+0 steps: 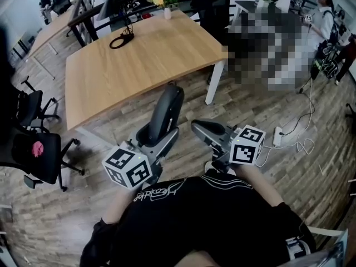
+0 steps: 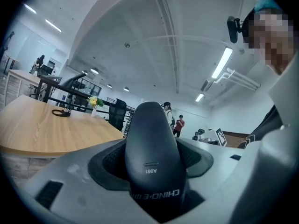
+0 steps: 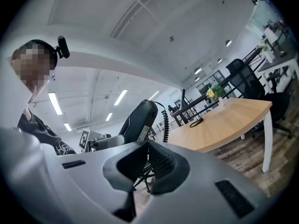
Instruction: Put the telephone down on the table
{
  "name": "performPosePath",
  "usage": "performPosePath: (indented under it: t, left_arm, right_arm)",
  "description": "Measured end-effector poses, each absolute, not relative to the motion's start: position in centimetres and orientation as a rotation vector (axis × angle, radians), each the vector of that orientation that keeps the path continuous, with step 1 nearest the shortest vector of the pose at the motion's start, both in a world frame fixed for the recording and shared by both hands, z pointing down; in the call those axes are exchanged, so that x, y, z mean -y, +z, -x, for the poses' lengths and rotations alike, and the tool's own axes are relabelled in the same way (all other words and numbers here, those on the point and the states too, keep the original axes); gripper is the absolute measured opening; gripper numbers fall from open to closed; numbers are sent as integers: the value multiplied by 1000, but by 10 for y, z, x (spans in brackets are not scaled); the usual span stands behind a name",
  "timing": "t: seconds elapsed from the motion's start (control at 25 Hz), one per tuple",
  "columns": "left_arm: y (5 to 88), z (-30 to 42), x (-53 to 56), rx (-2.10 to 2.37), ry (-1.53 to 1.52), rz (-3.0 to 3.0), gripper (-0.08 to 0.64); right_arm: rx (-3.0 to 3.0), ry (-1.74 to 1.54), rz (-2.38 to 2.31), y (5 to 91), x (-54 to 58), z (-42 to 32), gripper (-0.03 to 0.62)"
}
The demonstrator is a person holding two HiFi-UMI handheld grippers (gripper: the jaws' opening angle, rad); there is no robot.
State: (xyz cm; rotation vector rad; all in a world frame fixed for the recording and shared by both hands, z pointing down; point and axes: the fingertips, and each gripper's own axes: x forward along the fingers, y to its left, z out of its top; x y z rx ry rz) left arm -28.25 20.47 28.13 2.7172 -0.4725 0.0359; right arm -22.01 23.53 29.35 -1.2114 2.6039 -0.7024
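Observation:
The telephone is a black handset [image 1: 166, 113] that stands tilted upright above the wood-plank floor, in front of the person. My left gripper [image 1: 156, 137] is shut on its lower half. In the left gripper view the handset [image 2: 152, 143] fills the gap between both pads. A coiled cord [image 3: 165, 118] hangs from the handset [image 3: 138, 119] in the right gripper view. My right gripper [image 1: 203, 128] is just right of the handset, apart from it, with its jaws together on nothing. The light wooden table [image 1: 144, 60] lies ahead, beyond both grippers.
On the table's far side lie a black looped cable [image 1: 121, 39] and a vase of flowers [image 1: 166, 1]. Black office chairs [image 1: 39, 149] stand at the left. A white power strip [image 1: 277, 136] with cords lies on the floor at right. People stand at the back right.

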Motion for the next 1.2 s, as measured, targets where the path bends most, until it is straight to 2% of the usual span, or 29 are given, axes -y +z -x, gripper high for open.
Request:
performPosePath:
  t: [0.68,1.2]
  left_arm:
    - [304,28,-166,475,90,-2644,287]
    - [326,-14,-154,513,155,-2616,287]
  right_arm:
    - [-2546,-738,1217,298,-199,-43,40]
    - [-2515,-808,1191,320,-187,-92,40]
